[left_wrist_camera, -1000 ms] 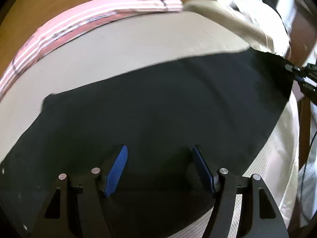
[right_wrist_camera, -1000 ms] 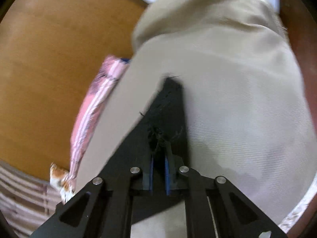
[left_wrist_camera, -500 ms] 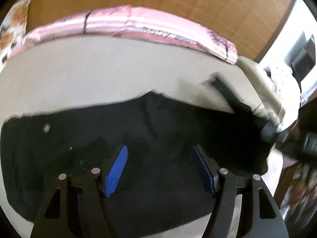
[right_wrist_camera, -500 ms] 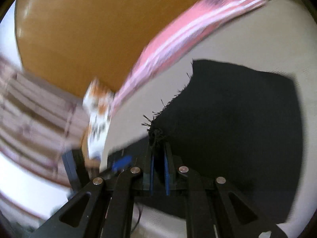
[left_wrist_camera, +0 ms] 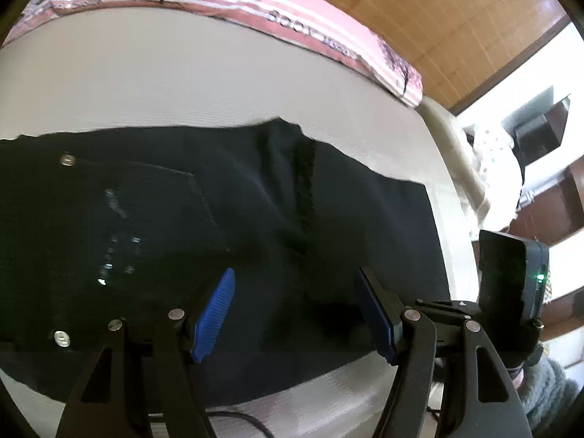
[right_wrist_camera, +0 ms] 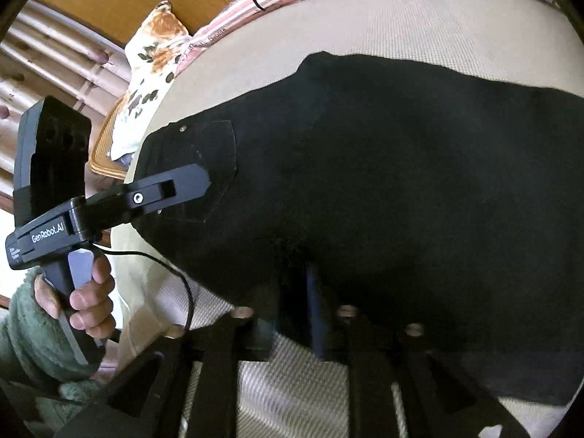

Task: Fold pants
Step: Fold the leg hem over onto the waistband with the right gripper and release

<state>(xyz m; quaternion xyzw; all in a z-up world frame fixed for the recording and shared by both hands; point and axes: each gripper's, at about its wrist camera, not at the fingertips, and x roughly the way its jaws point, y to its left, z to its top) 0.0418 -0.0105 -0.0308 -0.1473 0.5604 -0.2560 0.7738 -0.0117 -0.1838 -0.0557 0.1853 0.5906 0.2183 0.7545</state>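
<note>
The black pants (left_wrist_camera: 226, 211) lie folded over on a beige bed (left_wrist_camera: 182, 84), with the waist rivets and a back pocket at the left. They also fill the right wrist view (right_wrist_camera: 383, 168). My left gripper (left_wrist_camera: 295, 288) is open and empty, its blue pads low over the near part of the pants; it also shows in the right wrist view (right_wrist_camera: 204, 182) over the pocket. My right gripper (right_wrist_camera: 303, 281) is shut on the near edge of the pants; its body shows at the right of the left wrist view (left_wrist_camera: 511, 277).
A pink striped pillow (left_wrist_camera: 255, 3) lies along the far edge of the bed, against a wooden wall (left_wrist_camera: 456, 18). A floral cushion (right_wrist_camera: 153, 62) sits at the far left. A black cable (right_wrist_camera: 182, 281) trails over the near bed edge. Shelves and clutter (left_wrist_camera: 529, 138) stand at the right.
My right gripper has carried the leg end across and down onto the waist part, so the pants now lie doubled. My left gripper stayed open and swung towards the waist.
</note>
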